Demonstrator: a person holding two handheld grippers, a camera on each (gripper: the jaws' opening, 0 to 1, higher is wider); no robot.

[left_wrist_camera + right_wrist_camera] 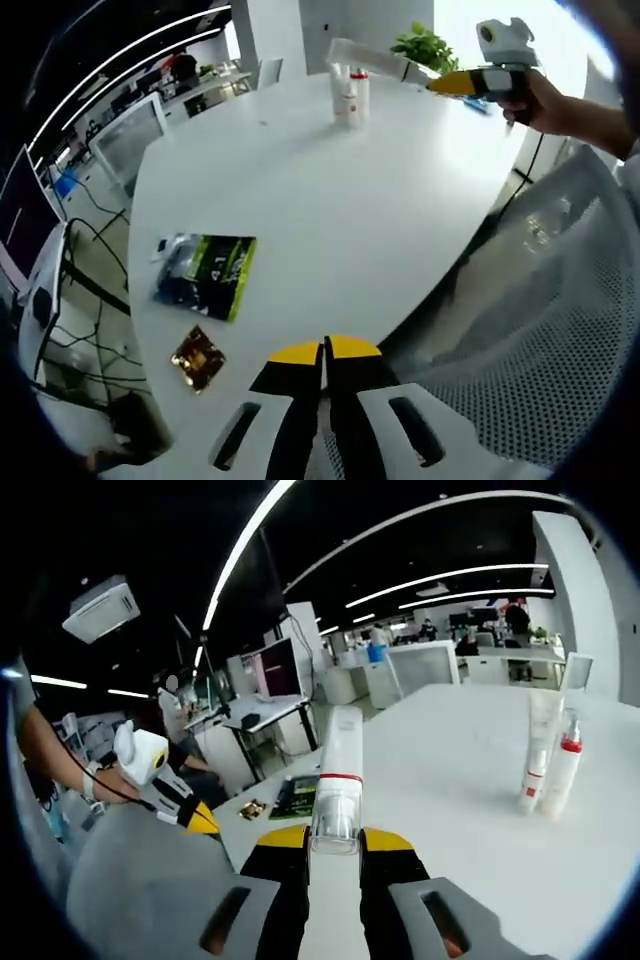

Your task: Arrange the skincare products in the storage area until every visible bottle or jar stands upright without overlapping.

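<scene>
Squeezing the tube (337, 780) in my right gripper (335, 852); left gripper (323, 350) closed, holding nothing. It could bump the bottles (548, 755) near the table's (470, 820) far edge.

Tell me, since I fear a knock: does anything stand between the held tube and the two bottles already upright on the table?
Nothing visible does. The right gripper holds the tube, and bare table lies between it and the two bottles.

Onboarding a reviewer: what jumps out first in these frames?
The right gripper grips a white tube between its fingers, held above the white table. Two bottles stand upright together beyond. By the left gripper, a dark green pouch lies flat.
</scene>
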